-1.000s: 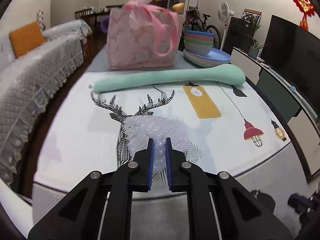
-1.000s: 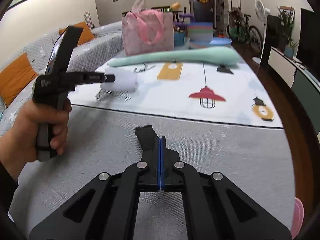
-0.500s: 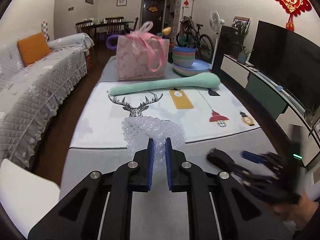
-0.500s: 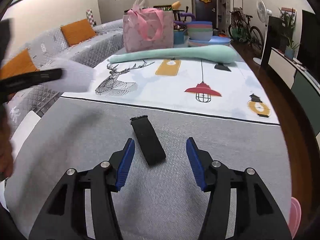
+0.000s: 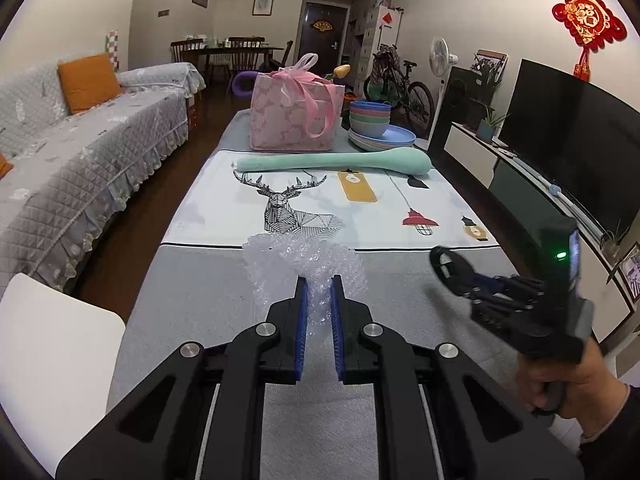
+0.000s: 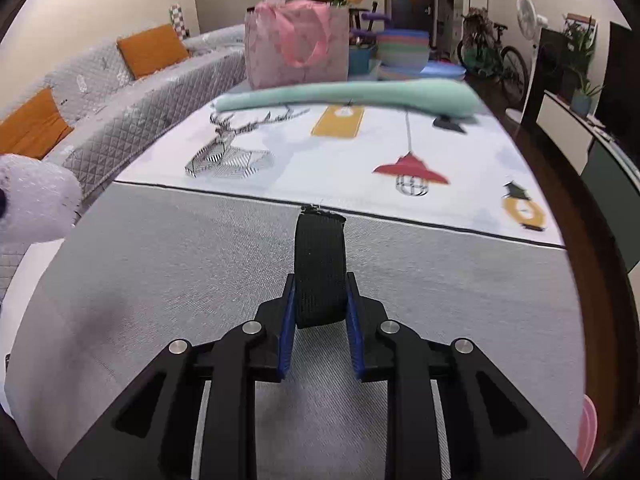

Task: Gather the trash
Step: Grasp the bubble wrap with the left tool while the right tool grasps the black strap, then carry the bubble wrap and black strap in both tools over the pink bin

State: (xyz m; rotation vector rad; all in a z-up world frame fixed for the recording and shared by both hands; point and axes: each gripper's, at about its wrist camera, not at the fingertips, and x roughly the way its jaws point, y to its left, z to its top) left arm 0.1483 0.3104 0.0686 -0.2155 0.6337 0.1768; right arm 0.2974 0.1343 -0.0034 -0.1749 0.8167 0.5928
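Over the near, grey woven end of the table [image 5: 200, 320], the left gripper [image 5: 319, 300] has its blue-padded fingers [image 5: 303, 304] pressed onto a crumpled wad of clear bubble wrap [image 5: 304, 264], whose knobbly, translucent mass bulges out ahead of the tips. Toward the table's right edge, the right gripper [image 6: 320, 296] has its two blue pads against the sides of a black strap [image 6: 320, 268], a flat ribbed band of woven webbing with a frayed far end; its near part sits between the jaws, which are closed most of the way on it, and whether the strap lies on the cloth or is raised cannot be told. Beyond the grey cloth lies a smooth white mat [image 5: 320, 208] printed with a geometric deer and hanging lamps. Across the mat's far edge stretches a long mint-green soft roll [image 5: 332, 162] with a bulbous right end. Behind it, at the far end, stand a pink patterned gift bag [image 5: 294, 116] with ribbon handles and a stack of pastel bowls [image 5: 370, 118] on plates.
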